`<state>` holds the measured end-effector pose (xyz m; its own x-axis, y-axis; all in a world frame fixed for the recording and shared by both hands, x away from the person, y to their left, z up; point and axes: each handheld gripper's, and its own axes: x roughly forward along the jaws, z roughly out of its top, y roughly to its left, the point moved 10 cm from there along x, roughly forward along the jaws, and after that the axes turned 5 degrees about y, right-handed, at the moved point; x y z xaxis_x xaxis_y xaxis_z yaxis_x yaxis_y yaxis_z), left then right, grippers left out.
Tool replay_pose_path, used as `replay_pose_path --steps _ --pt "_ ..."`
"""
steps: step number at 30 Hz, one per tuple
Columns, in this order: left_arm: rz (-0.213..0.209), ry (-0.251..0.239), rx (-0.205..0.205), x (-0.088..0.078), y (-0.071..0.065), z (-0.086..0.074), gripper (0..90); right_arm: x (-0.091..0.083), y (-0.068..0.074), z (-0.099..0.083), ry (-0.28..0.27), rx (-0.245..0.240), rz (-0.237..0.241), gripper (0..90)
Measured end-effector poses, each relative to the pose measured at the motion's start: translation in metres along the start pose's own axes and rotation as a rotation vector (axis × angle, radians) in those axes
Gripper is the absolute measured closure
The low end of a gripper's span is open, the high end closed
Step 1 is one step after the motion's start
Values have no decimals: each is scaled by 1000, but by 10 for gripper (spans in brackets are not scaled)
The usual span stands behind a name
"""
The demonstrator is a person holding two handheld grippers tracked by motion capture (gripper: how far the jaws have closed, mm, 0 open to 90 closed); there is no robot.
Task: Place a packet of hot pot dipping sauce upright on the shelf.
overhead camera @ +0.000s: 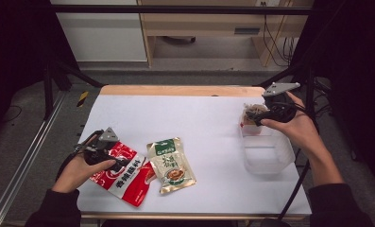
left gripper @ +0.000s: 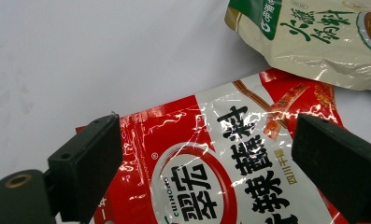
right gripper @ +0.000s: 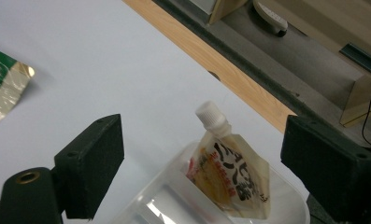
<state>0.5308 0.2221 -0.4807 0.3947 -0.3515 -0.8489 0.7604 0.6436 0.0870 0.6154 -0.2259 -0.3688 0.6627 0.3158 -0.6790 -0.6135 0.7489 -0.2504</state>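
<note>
A red snack packet (overhead camera: 123,176) (left gripper: 211,177) lies flat at the table's front left. My left gripper (overhead camera: 121,162) (left gripper: 206,135) hovers over it with its jaws wide, open, the pads clear of the foil. A beige packet with a green top (overhead camera: 171,165) (left gripper: 314,42) (right gripper: 1,88) lies just right of the red one, overlapping its edge. At the right, a spouted pouch with a white cap (overhead camera: 252,113) (right gripper: 234,177) leans in a clear plastic container (overhead camera: 265,153) (right gripper: 150,203). My right gripper (overhead camera: 251,117) (right gripper: 202,135) is above that pouch, open, with nothing pressed between its pads.
The white tabletop (overhead camera: 199,118) ends at a wooden back edge (overhead camera: 180,90) (right gripper: 230,70). Black frame bars (overhead camera: 62,71) stand at both sides. A wooden cabinet (overhead camera: 199,28) and trailing cables (overhead camera: 279,42) are on the floor beyond.
</note>
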Motion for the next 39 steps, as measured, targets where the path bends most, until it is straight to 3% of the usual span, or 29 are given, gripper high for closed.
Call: replay_pose_path --steps 5,12,13,15,20,21,23,27,33,39 --pt "4 -8 -1 -1 0 2 91 -9 20 11 -49 -3 0 131" --pt "-2 0 11 0 -4 3 91 -10 64 20 -86 -13 35 137" --pt "-1 -4 14 0 -4 3 91 -4 80 20 -87 -21 46 140" --pt "2 -13 13 -1 -5 5 92 -2 85 19 -81 -26 49 143" --pt "-1 -18 16 -3 -5 6 92 15 118 15 -63 -21 85 153" --pt "0 -18 15 -3 -5 6 93 23 130 15 -70 -19 87 160" --pt "0 -21 13 -3 -5 6 94 26 135 14 -68 -18 93 164" --pt "1 -18 13 -3 -6 6 94 43 161 11 -66 -8 126 169" --pt "-2 -19 15 -4 -7 7 97 71 194 3 -38 -14 139 165" --pt "0 -24 15 -6 -6 8 101 84 205 0 -32 -11 143 171"
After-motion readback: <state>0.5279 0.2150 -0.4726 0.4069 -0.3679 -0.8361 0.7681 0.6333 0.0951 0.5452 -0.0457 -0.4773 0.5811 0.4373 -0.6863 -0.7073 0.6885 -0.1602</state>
